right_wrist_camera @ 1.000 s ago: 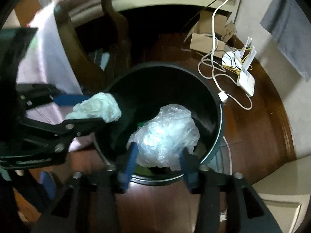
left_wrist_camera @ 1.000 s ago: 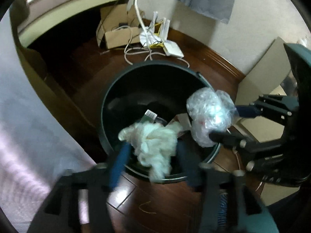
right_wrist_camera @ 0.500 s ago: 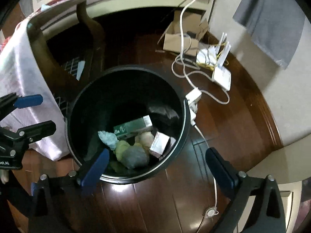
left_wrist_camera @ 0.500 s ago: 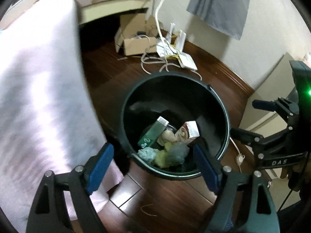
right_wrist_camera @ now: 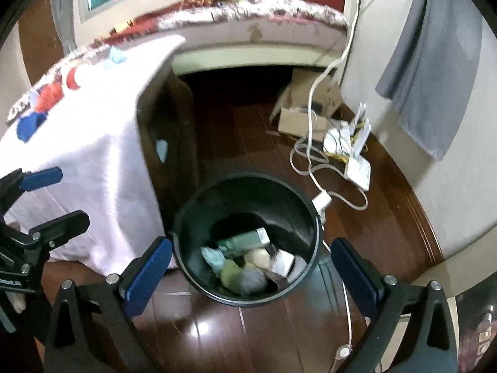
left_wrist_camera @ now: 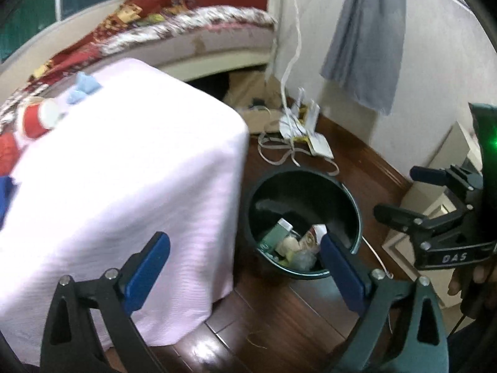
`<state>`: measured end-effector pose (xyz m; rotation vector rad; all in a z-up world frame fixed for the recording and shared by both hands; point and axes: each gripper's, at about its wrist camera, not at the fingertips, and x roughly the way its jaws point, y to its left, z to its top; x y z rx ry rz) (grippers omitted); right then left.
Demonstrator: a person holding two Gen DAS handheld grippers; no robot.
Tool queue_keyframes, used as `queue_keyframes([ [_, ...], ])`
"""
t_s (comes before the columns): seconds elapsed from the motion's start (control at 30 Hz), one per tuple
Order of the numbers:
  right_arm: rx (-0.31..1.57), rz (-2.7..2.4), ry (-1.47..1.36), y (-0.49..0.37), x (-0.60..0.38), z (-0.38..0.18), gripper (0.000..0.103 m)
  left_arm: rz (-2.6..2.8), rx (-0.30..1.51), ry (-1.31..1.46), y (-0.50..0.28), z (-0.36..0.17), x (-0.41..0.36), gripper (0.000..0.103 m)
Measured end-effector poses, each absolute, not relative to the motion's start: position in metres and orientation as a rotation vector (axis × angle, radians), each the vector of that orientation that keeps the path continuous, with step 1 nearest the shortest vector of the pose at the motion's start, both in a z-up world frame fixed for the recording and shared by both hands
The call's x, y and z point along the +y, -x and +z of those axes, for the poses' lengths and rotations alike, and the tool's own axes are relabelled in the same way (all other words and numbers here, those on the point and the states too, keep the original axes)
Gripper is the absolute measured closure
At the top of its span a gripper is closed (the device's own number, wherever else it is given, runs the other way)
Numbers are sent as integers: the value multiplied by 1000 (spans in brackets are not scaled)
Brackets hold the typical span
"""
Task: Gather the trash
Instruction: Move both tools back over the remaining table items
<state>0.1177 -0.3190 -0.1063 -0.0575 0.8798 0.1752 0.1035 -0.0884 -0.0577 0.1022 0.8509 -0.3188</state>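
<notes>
A black round bin [left_wrist_camera: 335, 186] [right_wrist_camera: 198, 205] stands on the dark wood floor beside a table draped in a pale pink cloth [left_wrist_camera: 130, 161] [right_wrist_camera: 93, 155]. In the bin lie a green carton [right_wrist_camera: 242, 241], crumpled wads and a small box. My left gripper [left_wrist_camera: 245, 258] is open and empty, raised above the bin's near left. My right gripper [right_wrist_camera: 251, 261] is open and empty above the bin's near rim. On the tabletop lie a red and white cup [left_wrist_camera: 37, 118], a light blue scrap [left_wrist_camera: 82, 88] and blue and red pieces [right_wrist_camera: 31, 124].
White cables and a router [right_wrist_camera: 357, 161] lie on the floor behind the bin, with a cardboard box [right_wrist_camera: 304, 115] further back. A bed with a patterned cover [right_wrist_camera: 248, 9] runs along the back. A grey cloth [left_wrist_camera: 366, 37] hangs on the wall.
Both grippers opened and dropped the white wad and the clear plastic bag into the bin, then rose and pulled back, so the tabletop and bed now show.
</notes>
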Motion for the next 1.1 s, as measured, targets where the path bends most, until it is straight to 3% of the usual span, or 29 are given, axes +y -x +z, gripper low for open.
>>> queue_keyframes([
  [0.63, 596, 369, 57, -124, -204, -11, 0, -9, 674, -4, -91, -7, 38, 5],
  [1.1, 611, 477, 72, -166, -112, -1, 0, 237, 667, 102, -118, -18, 152, 6],
])
